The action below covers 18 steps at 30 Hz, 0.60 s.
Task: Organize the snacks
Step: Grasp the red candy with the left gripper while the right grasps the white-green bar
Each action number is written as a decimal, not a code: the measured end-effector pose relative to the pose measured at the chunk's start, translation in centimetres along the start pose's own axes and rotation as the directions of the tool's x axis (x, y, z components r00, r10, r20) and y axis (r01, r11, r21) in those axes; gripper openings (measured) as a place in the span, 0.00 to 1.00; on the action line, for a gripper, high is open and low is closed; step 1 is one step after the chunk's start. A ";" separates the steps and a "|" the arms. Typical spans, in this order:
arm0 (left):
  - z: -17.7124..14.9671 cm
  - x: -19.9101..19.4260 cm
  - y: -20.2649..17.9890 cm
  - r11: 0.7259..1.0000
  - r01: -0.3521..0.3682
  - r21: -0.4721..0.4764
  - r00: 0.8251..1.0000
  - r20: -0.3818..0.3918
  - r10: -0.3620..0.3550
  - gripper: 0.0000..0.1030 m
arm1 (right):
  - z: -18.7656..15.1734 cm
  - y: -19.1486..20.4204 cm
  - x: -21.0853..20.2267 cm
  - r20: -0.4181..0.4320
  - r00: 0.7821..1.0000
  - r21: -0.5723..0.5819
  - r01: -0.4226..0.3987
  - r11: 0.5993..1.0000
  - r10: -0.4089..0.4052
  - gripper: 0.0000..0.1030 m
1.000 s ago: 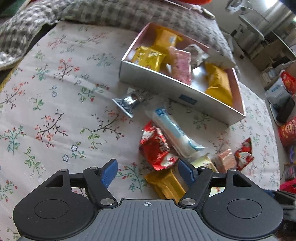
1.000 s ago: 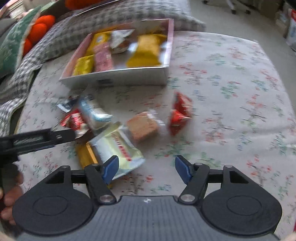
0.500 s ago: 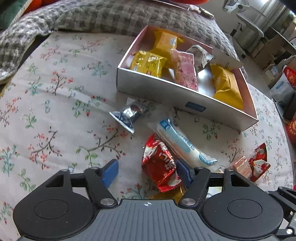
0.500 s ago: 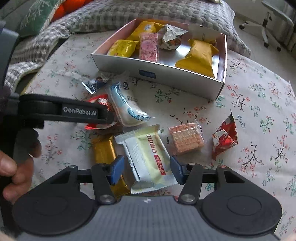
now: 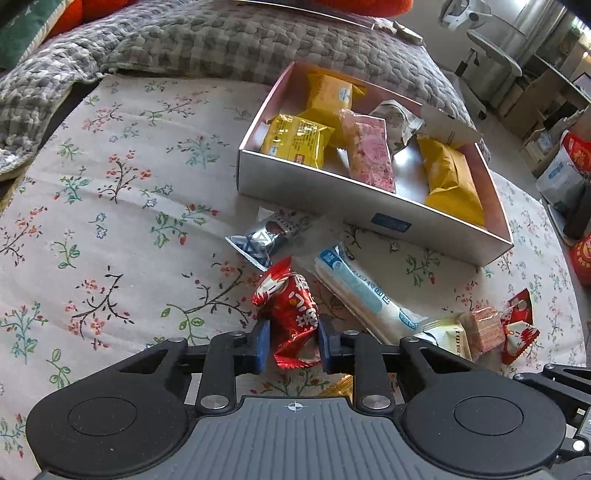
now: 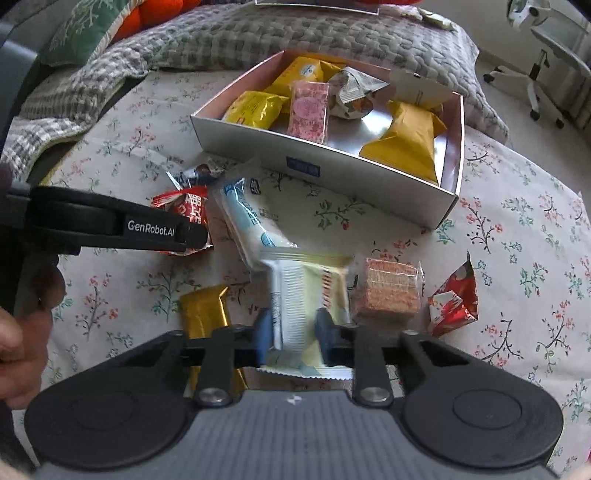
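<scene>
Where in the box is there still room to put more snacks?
Inside the box, bare silver floor shows between the pink packet and the big yellow bag. The far left corner is crowded with yellow packets. Outside, the flowered cloth left of the box is bare.

A lived-in home room: a floral-clothed surface (image 5: pixel 122 206), a grey checked quilt (image 5: pixel 207 40), cushions (image 6: pixel 85 29) and an office chair (image 5: pixel 491 62).
</scene>
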<state>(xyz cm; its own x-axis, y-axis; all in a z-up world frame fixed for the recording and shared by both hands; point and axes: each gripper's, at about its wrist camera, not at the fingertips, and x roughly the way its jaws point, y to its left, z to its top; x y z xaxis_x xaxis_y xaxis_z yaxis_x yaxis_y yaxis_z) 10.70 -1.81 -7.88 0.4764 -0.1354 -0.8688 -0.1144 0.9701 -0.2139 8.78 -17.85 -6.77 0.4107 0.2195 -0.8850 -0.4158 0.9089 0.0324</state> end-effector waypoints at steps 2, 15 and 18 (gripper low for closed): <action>0.0 0.0 0.1 1.000 -0.004 -0.004 1.000 0.000 0.004 0.23 | 0.0 -0.1 0.0 -0.003 1.000 0.004 0.003 1.000 -0.003 0.16; 0.4 -1.9 0.2 0.999 0.041 -0.022 0.999 0.031 -0.040 0.20 | 0.5 -1.3 -1.5 0.046 0.999 0.107 -0.024 0.994 0.019 0.05; 0.7 -2.6 0.4 0.997 0.067 -0.035 0.997 0.045 -0.066 0.20 | 0.6 -1.8 -2.1 0.069 0.997 0.141 -0.048 0.989 0.038 0.03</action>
<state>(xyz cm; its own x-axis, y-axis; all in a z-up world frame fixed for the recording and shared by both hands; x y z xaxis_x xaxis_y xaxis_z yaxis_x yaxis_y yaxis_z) 10.06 -0.96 -5.40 0.5214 -0.1899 -0.8319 -0.1120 0.9513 -0.2873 9.17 -19.71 -4.71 0.4497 0.2783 -0.8487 -0.3163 0.9383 0.1401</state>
